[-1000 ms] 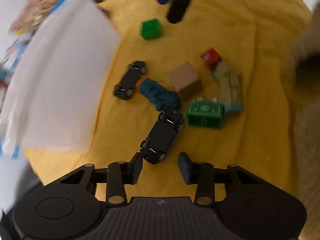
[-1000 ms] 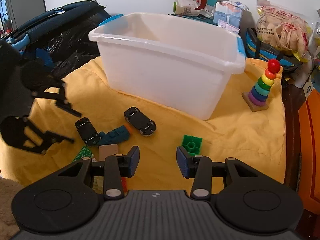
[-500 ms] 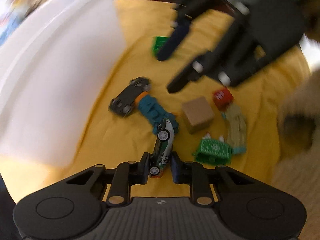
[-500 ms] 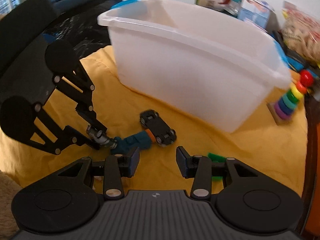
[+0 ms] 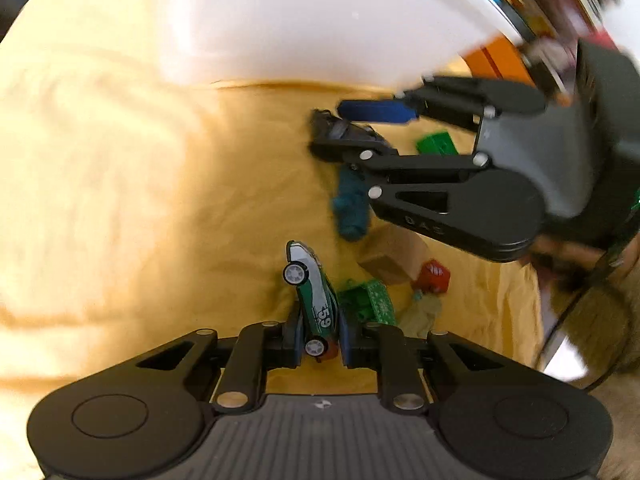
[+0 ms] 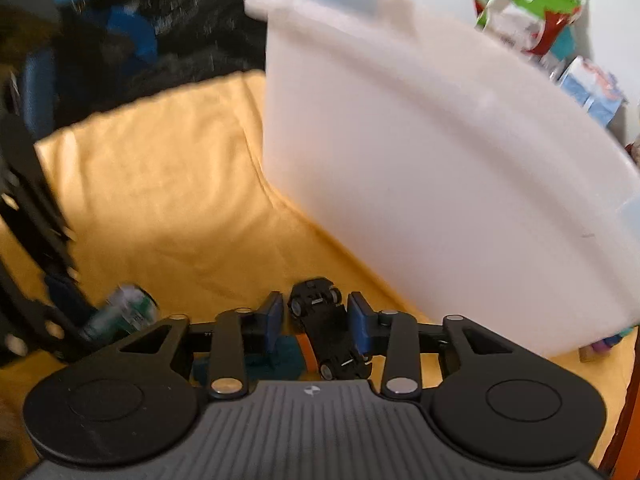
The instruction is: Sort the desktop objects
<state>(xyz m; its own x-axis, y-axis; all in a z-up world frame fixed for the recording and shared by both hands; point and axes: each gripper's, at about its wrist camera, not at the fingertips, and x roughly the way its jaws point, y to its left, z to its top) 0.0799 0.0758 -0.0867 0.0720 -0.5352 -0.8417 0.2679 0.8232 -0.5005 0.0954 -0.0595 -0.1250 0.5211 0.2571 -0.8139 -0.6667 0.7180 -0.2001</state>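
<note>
Pickup step: left gripper (image 5: 319,338) fingers clamped on green car (image 5: 314,300); right gripper (image 6: 316,322) fingers apart around black car (image 6: 326,332); next, close, carry to bin (image 6: 440,200) at 1 o'clock

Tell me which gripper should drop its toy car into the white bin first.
Left, probably. The left gripper is shut on the green car, already lifted off the yellow cloth. The right gripper is open around the black car, beside the white bin.

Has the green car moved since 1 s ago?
Yes. The green car is now clamped on its side in the left gripper, off the yellow cloth, where it lay wheels-up beside the green block.
</note>
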